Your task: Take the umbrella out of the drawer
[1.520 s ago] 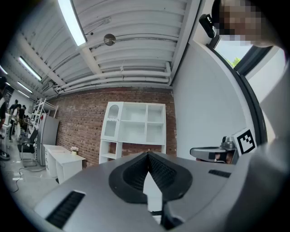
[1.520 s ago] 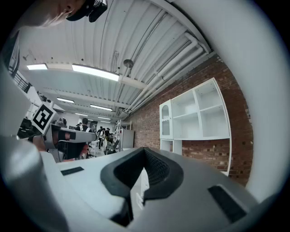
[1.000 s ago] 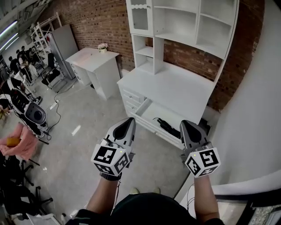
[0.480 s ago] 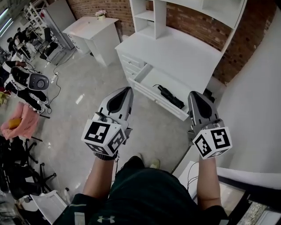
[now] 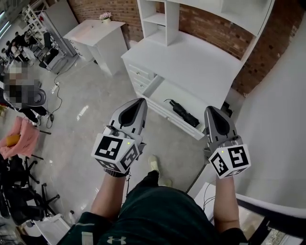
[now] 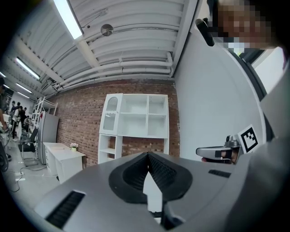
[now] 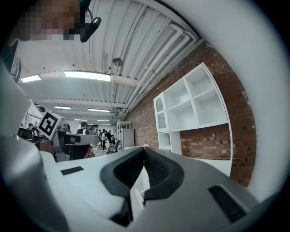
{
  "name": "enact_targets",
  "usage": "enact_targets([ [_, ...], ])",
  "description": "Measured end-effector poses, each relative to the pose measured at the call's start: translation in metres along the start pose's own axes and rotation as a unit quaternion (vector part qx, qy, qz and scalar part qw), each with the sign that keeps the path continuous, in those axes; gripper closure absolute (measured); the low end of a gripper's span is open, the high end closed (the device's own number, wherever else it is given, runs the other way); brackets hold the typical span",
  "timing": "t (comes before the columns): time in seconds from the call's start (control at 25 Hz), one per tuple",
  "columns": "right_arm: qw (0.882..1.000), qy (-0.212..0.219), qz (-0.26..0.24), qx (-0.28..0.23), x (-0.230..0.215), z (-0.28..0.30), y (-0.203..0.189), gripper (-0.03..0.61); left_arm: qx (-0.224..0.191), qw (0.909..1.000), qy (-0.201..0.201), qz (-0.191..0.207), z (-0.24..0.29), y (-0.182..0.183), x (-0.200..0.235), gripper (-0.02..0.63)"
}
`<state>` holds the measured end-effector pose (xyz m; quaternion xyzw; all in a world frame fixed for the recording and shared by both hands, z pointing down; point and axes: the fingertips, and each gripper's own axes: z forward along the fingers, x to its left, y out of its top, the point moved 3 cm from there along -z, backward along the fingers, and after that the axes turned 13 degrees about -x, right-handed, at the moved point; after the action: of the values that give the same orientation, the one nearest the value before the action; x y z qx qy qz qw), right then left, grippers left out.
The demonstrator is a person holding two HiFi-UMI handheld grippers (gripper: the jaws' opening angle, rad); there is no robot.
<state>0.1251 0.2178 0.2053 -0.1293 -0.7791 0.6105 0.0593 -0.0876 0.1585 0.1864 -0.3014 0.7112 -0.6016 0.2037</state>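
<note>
A black folded umbrella [image 5: 182, 112] lies in the open white drawer [image 5: 162, 111] of the white desk [image 5: 191, 62]. Both grippers hover level in front of the drawer, well short of it. My left gripper [image 5: 140, 101] is shut and empty, left of the drawer's near corner. My right gripper [image 5: 212, 110] is also shut with nothing in it, to the right of the umbrella's end. In the left gripper view the jaw tips [image 6: 147, 154] meet; in the right gripper view the tips [image 7: 144, 148] meet too.
A white shelf unit [image 5: 210, 14] stands on the desk against the brick wall. A second white desk [image 5: 95, 33] is at the back left. A white wall [image 5: 282, 119] runs along the right. People and chairs [image 5: 21, 91] fill the far left.
Both grippers have moved forward and lower toward the drawer, and the head view now looks more steeply down. The drawer and umbrella sit closer in view. Both jaws have stayed shut.
</note>
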Motion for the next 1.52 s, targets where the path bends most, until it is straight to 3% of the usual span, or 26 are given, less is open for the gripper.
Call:
enact_targets([
  [0.44,1.0,-0.013,-0.012,0.026,-0.024,0.095,-0.037,0.574,0.007,0.9999,-0.013,-0.007,0.082,-0.025,0.079,0.607],
  [0.92,0.995,-0.018,-0.02,0.093,-0.043,0.179,-0.11,0.574,0.031,0.9979,-0.046,-0.032,0.15,-0.091,0.15,0.607],
  [1.2,0.988,0.0,-0.016,0.157,-0.05,0.192,-0.166,0.574,0.048,0.9964,-0.049,-0.05,0.168,-0.126,0.174,0.607],
  [1.52,0.973,0.04,-0.014,0.228,-0.089,0.214,-0.248,0.572,0.07,0.9958,-0.037,-0.046,0.197,-0.179,0.185,0.607],
])
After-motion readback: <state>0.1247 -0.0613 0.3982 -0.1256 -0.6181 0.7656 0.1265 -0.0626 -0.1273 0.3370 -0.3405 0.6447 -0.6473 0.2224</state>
